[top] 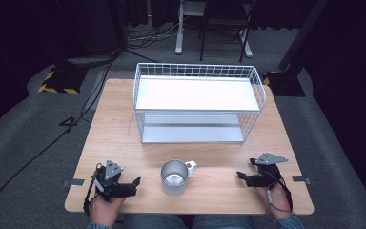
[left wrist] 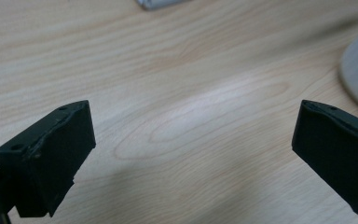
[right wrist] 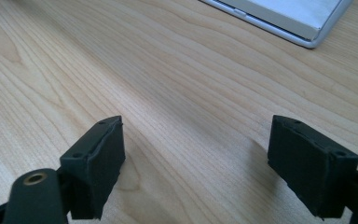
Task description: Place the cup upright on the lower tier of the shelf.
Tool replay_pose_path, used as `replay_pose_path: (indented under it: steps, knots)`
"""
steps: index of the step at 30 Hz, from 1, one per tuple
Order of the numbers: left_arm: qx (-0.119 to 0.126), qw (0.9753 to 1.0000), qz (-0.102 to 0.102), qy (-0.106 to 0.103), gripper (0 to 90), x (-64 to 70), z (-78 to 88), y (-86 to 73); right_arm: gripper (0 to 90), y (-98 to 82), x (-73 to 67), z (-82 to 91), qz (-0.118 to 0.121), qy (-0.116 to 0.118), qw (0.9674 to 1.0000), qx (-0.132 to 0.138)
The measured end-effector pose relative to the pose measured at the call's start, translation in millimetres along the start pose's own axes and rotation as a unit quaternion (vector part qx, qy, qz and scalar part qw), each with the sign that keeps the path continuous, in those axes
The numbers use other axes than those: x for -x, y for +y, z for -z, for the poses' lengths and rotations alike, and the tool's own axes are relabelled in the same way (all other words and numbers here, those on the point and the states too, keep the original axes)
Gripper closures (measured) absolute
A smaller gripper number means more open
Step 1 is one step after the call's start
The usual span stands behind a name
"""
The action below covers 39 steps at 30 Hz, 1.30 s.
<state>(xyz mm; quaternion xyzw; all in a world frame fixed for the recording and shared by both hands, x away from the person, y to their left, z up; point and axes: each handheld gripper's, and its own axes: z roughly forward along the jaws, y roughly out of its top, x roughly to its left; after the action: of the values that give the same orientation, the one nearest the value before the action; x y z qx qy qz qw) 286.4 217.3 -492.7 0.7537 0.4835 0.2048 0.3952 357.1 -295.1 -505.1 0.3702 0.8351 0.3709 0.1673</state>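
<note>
Both claws spread wide and empty, metal mug standing between them.

High view: the mug (top: pixel 174 177) is sitting upright near the table's (top: pixel 119 129) front edge, before the wire rack (top: pixel 198 102), flanked by left gripper (top: pixel 132 183) and right gripper (top: pixel 242 176). Left gripper view: jaws gaping, the mug's wall is looming at right; a careless sweep could be tipping it. Right gripper view: jaws gaping over bare wood, rack corner beyond; a jaw could be snagging it.

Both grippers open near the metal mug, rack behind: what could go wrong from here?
1. The metal mug stands near the table's front edge; a clumsy nudge from the left gripper or right gripper might tip it or push it off.
2. Its smooth wall may slip between the jaws.
3. Lifted toward the white wire rack, it might catch the raised rim.
</note>
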Motion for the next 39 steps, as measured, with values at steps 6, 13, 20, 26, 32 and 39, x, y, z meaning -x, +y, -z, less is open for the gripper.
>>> replay_pose_path:
  steps: [6,13,20,26,32,39]
  knots:
    - [0.056,0.9982,0.004,-0.021,0.0,13.3,14.9,1.6,19.7,0.0,-0.1,0.0,0.001,0.001,1.0000,0.001]
    - [0.068,0.9967,-0.005,-0.044,0.0,27.6,27.3,6.1,19.7,0.0,0.1,0.0,0.000,0.001,1.0000,0.000]
    - [0.100,0.9911,-0.024,-0.085,0.0,48.7,35.1,11.0,19.7,0.0,0.1,0.0,0.000,0.002,1.0000,0.000]
    - [0.106,0.9868,-0.034,-0.118,0.0,67.0,35.1,15.0,19.7,0.0,0.1,0.0,0.000,0.002,1.0000,0.000]
    - [0.109,0.9830,-0.045,-0.140,0.0,82.6,32.6,16.9,19.7,0.0,0.2,-0.1,0.000,0.002,1.0000,0.000]
    - [0.124,0.9806,-0.039,-0.147,0.0,93.8,22.8,15.1,19.8,0.0,0.0,0.0,0.001,0.001,1.0000,0.000]
